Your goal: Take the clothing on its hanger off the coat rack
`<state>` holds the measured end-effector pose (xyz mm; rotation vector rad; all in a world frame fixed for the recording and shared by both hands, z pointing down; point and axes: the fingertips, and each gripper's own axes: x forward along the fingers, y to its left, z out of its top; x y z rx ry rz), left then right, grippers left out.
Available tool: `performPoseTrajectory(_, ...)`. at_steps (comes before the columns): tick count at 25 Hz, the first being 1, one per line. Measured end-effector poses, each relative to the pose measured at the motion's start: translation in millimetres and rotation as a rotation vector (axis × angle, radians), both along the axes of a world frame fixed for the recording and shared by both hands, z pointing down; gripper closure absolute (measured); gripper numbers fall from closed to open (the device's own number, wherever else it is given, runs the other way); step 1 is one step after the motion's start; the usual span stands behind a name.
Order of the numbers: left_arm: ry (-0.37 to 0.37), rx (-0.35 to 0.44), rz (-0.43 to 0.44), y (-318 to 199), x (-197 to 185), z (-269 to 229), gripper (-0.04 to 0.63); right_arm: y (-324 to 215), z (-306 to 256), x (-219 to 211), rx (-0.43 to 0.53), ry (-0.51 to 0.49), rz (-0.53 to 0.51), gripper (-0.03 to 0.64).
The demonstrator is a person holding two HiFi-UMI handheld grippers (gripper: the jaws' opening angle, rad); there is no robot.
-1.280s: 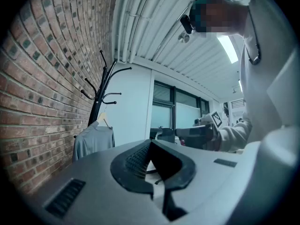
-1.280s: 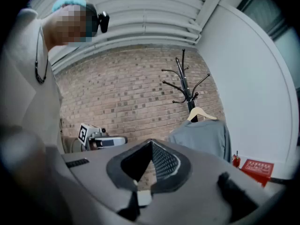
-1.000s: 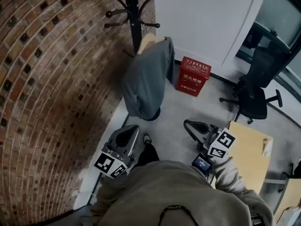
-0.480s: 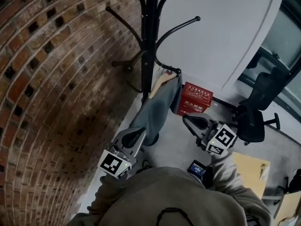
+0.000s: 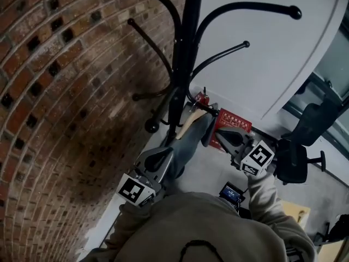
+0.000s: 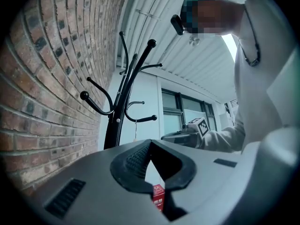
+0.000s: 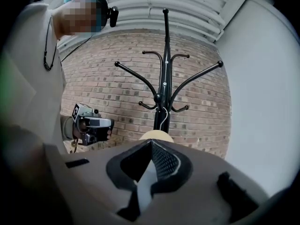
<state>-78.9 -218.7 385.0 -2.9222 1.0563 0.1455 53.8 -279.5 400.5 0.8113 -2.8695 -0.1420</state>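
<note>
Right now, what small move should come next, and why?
Probably open the right gripper and ease it toward the hanger: its jaws are shut and empty, and the hanger hangs on the coat rack straight ahead.

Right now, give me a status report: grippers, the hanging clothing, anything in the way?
Left gripper shut, empty; right gripper shut, empty. Grey garment on wooden hanger, hung on coat rack, not gripped. Path looks clear.

a grey-beige long-sleeved sweatshirt [image 5: 191,222]; left gripper [image 5: 162,156] and right gripper [image 5: 221,134] are grey, with black-and-white marker cubes [image 5: 258,158].
</note>
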Motion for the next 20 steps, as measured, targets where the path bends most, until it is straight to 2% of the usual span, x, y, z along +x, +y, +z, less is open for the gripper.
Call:
performPoseTrajectory(3, 0.003, -0.022, 0.0, -9, -2, 5, 0.589, -15, 3, -3, 0.021, 0.018, -0.012, 0.609)
performPoseTrajectory(6, 0.026, -0.034, -0.02, -14, -10, 2, 0.589, -31, 13, -8, 0.075, 0.142, -0.014, 0.585)
performPoseTrajectory(7, 0.028, -0.035, -0.026, -14, -12, 1, 0.589, -38, 18, -10, 0.086, 0.191, -0.013, 0.492)
performPoseTrajectory(9, 0.02, -0.034, -0.038, -17, -17, 3, 0.589, -56, 22, -15, 0.111, 0.264, 0.006, 0.421)
performPoseTrajectory(10, 0.015, -0.034, -0.045, -18, -20, 4, 0.589, -66, 23, -18, 0.133, 0.294, 0.017, 0.41)
performPoseTrajectory(12, 0.011, -0.037, -0.059, -19, -25, 6, 0.589, -82, 28, -26, 0.165, 0.336, 0.013, 0.402)
performPoseTrajectory(16, 0.016, -0.044, -0.1, -19, -40, 10, 0.589, -102, 44, -46, 0.146, 0.357, -0.031, 0.396)
performPoseTrajectory(20, 0.011, -0.062, -0.136, -20, -51, 15, 0.589, -107, 67, -58, 0.155, 0.465, -0.087, 0.393)
